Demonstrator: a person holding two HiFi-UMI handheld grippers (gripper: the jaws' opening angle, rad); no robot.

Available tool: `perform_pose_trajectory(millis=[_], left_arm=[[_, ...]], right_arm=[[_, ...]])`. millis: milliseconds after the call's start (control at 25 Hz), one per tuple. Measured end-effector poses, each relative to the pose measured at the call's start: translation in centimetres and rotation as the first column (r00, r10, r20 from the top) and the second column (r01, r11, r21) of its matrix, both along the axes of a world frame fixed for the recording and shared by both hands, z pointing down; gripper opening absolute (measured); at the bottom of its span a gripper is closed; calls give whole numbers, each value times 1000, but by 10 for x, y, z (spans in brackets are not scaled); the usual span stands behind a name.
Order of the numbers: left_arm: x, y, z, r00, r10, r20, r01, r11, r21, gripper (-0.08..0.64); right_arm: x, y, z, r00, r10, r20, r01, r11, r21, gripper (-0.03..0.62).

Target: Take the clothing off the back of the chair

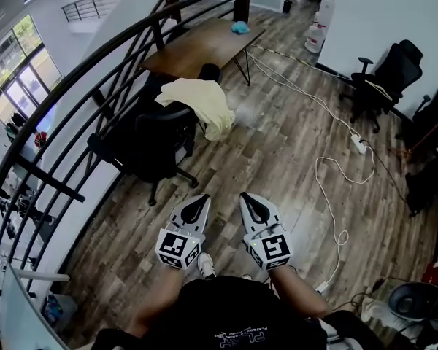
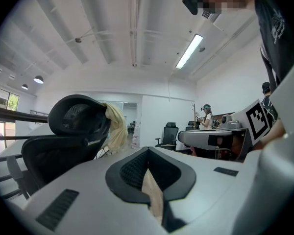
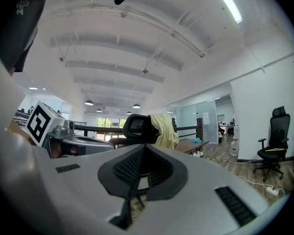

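Observation:
A pale yellow garment (image 1: 201,100) hangs over the back of a black office chair (image 1: 153,144) that stands by the railing. My left gripper (image 1: 202,199) and right gripper (image 1: 244,197) are side by side over the wooden floor, short of the chair and pointing toward it. Both are shut with nothing between their jaws. In the left gripper view the chair (image 2: 73,131) and garment (image 2: 116,129) sit left of my shut gripper (image 2: 148,153). The right gripper view shows the garment (image 3: 165,129) on the chair (image 3: 137,126), straight beyond my gripper (image 3: 143,148).
A dark curved railing (image 1: 95,71) runs along the left. A wooden table (image 1: 204,42) with a blue object (image 1: 239,28) stands beyond the chair. A white cable (image 1: 336,173) and power strip (image 1: 359,144) lie on the floor to the right, near other black chairs (image 1: 387,75).

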State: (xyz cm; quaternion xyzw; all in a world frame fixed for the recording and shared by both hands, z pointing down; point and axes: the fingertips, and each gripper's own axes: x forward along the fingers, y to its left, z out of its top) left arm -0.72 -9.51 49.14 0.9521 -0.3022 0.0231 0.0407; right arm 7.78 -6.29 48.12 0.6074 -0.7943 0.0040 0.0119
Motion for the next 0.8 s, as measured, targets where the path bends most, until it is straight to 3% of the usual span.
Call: perform_pose_trajectory(millis=[800], left_arm=[[-47,-87,-4,991,125,-36,-125,992,14,12]], right_arm=[[-59,-83,-1,996,83,-46,-83,996,-14,20]])
